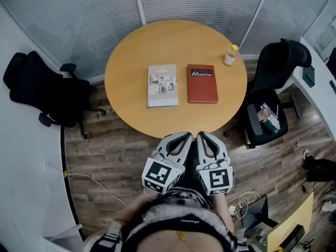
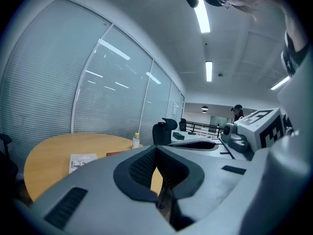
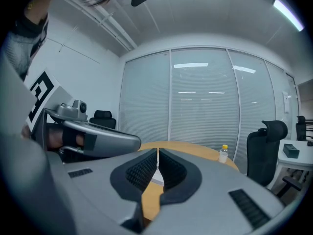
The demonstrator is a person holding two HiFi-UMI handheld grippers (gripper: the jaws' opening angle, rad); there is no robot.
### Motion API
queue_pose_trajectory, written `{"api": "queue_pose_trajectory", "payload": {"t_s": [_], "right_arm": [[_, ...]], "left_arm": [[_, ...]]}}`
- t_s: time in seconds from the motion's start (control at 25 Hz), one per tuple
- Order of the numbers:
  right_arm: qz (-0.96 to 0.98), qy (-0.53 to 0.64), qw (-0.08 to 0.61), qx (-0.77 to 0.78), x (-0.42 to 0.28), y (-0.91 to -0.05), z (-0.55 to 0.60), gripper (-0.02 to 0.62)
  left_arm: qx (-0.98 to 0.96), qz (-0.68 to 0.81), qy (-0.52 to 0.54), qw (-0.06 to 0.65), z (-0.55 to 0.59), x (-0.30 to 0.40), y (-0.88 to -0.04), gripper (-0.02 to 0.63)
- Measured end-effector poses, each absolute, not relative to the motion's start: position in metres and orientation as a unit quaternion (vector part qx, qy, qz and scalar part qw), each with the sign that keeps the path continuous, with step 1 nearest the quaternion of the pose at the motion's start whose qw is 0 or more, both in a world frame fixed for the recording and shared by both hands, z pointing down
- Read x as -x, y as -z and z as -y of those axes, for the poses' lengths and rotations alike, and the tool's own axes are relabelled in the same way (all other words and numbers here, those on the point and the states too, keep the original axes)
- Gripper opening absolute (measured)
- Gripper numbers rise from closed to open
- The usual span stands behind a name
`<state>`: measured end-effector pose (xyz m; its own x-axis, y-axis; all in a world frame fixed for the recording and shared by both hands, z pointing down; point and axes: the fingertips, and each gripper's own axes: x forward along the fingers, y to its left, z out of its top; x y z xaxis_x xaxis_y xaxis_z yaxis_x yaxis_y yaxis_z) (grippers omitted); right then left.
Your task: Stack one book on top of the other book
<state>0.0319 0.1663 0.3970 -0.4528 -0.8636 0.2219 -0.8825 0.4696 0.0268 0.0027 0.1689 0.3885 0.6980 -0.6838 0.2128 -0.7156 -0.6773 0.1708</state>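
At the bottom centre of the head view, the left gripper and right gripper sit side by side just short of the near rim of the round wooden table. Each gripper view shows its ribbed pads pressed together with nothing between them, so both are closed and empty, touching no book.

Past the rim, at the middle of the tabletop, a pale grey-and-white book lies flat just left of a red-brown book, with a narrow gap between them. Both look thin, light and fairly stiff, with smooth covers that may slip. Lying flush on the wood, either probably needs one jaw worked under a free edge, most easily the near short edge or an outer long side.

Farther off, at the upper right rim, stands a small clear bottle with a yellow cap, well apart from the books
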Motion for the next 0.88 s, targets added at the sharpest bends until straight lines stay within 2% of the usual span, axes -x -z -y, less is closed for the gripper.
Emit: {"api": "queue_pose_trajectory", "payload": {"t_s": [0.88], "right_arm": [[0.893, -0.007, 0.092, -0.441, -0.061, -0.378, -0.017, 0.025]], "left_arm": [[-0.889, 0.436, -0.061, 0.123, -0.02, -0.045, -0.379, 0.018]]}}
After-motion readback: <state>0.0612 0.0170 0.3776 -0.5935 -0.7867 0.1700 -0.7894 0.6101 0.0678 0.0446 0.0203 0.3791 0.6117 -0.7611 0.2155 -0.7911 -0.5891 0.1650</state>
